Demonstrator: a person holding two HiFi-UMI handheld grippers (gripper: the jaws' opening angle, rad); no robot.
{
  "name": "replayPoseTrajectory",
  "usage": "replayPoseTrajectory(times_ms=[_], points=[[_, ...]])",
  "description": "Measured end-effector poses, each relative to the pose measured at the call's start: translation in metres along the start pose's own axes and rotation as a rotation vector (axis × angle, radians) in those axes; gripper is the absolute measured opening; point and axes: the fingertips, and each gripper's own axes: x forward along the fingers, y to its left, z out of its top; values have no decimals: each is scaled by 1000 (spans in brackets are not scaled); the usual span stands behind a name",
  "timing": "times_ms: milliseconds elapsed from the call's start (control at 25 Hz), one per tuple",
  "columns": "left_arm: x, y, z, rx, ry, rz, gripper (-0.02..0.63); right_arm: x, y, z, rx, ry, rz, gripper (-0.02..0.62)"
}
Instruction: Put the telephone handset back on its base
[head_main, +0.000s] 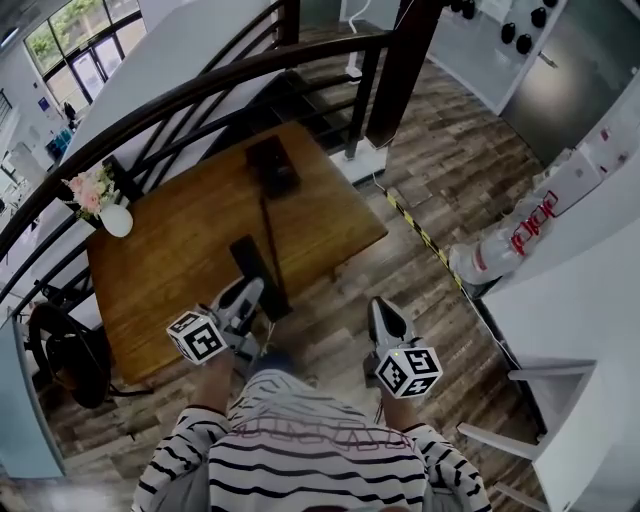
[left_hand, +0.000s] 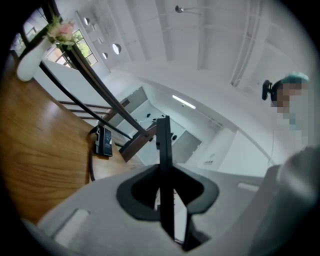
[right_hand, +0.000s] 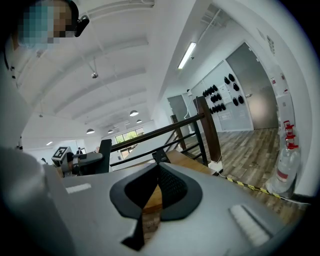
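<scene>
On the wooden table, the telephone base sits toward the far end, well apart from the near edge where the person stands. Reaching it is the biggest risk, since a long stretch over the tabletop could land the handset crooked or short of its cradle. The handset stands between the jaws of the left hand-held gripper, which are closed on it at a middling width. It is seen edge-on and juts forward over the near part of the table. Held by a narrow section like this, it may pivot or slip if it is tipped quickly. The cord runs from the base back toward the handset. It looks likely to drag or catch on the table edge, and it could tug the base out of place as the handset travels. The right hand-held gripper hangs off the table's near corner, its jaws together with nothing between them. It could steady the base, but a careless reach might knock it.
</scene>
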Motion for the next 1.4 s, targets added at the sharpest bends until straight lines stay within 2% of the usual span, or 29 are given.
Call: replayPoseTrajectory(times_ms=[280, 480, 840, 1040, 1200, 1400], points=[[38, 29, 20, -8, -26, 8, 74, 48, -18, 14, 0, 7, 34, 0], [90, 64, 42, -28, -47, -3, 74, 95, -37, 37, -27, 20, 41, 0], [171, 130, 108, -69, -45, -35, 74, 219, -63, 83, -67, 47, 87, 0], [189, 173, 141, -107, -33, -57, 74, 285, -59, 95, -87, 72, 119, 0], [200, 201, 162, -150, -77, -65, 74, 323, -59, 98, -90, 90, 144, 0], [202, 213, 166, -164, -105, -52, 74, 346, -61, 95, -90, 128, 184, 0]])
